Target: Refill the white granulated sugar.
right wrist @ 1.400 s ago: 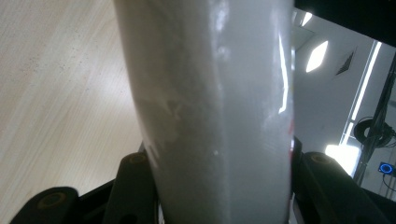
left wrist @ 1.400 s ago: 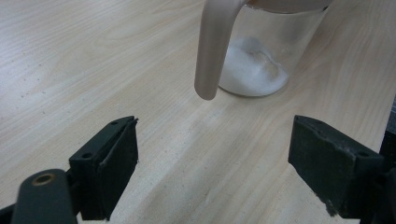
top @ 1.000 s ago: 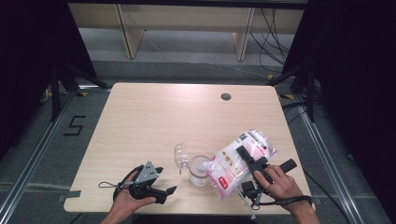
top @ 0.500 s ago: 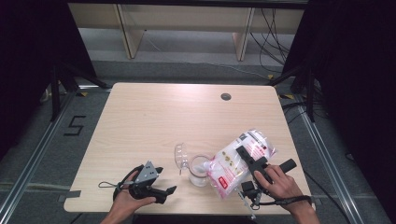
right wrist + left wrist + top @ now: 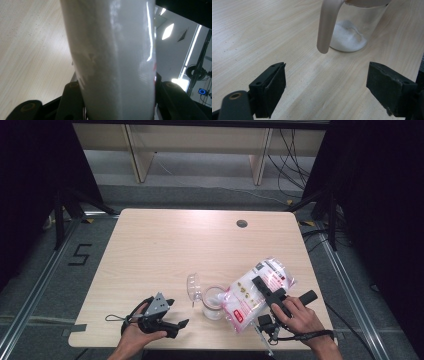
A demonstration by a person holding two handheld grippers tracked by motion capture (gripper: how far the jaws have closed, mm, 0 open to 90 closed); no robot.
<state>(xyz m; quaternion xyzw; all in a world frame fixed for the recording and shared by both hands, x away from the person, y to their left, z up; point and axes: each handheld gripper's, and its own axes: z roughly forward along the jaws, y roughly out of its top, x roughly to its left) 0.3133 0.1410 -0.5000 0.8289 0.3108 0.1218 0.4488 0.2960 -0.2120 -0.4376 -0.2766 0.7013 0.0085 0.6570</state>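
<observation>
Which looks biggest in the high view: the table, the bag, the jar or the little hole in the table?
1. table
2. bag, clamped in the right gripper
3. jar, somewhat smaller than the bag, partly hidden behind it
4. hole, smallest by far

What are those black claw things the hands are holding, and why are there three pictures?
Those are grippers: hand-held tools with two black jaws that pinch things. One picture comes from a camera high above the wooden table. The other two come from little cameras riding on each gripper, looking along its jaws. The right gripper squeezes a plastic bag of white powder, tilted over a clear jar. Up close, the bag sits between those jaws. The left gripper rests on the table with its jaws open and nothing in them. Its camera sees the jar with some white powder already inside.
</observation>
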